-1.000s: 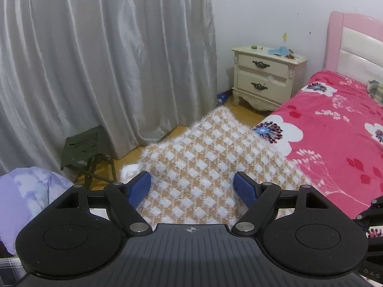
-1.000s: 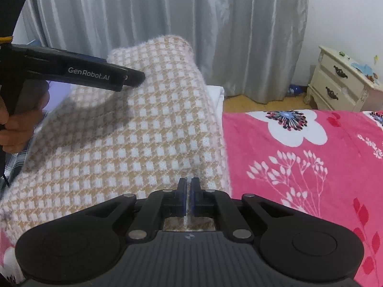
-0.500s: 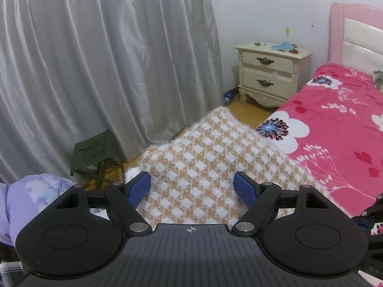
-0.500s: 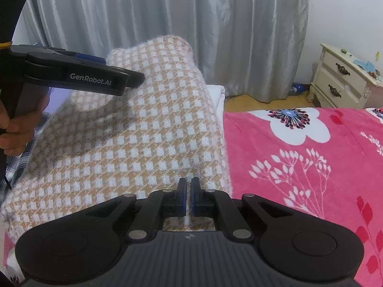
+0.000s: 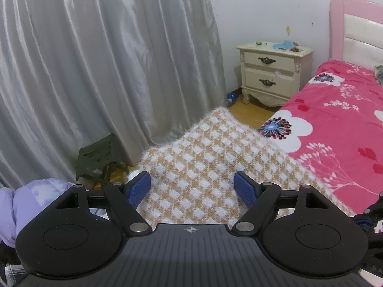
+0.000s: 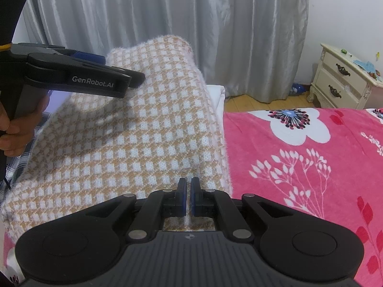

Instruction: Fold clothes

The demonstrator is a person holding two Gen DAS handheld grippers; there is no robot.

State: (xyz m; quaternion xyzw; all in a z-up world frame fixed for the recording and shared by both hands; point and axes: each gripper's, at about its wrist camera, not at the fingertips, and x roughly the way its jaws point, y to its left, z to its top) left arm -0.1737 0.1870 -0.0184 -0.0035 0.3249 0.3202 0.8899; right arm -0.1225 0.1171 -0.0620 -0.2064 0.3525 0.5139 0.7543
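The knit (image 6: 134, 129), fuzzy and checked in tan and white, lies draped over the edge of the bed (image 6: 311, 148), its far end humped up before the curtain (image 6: 191, 24); the right claw (image 6: 188, 197) is pressed together on its near hem. The left claw (image 5: 192, 190) hangs spread above the cloth, gripping nothing, and since a second ago its view has tilted up, the nightstand (image 5: 273, 71) sitting higher. The bedspread is plush pink with white flowers, the curtain glossy grey
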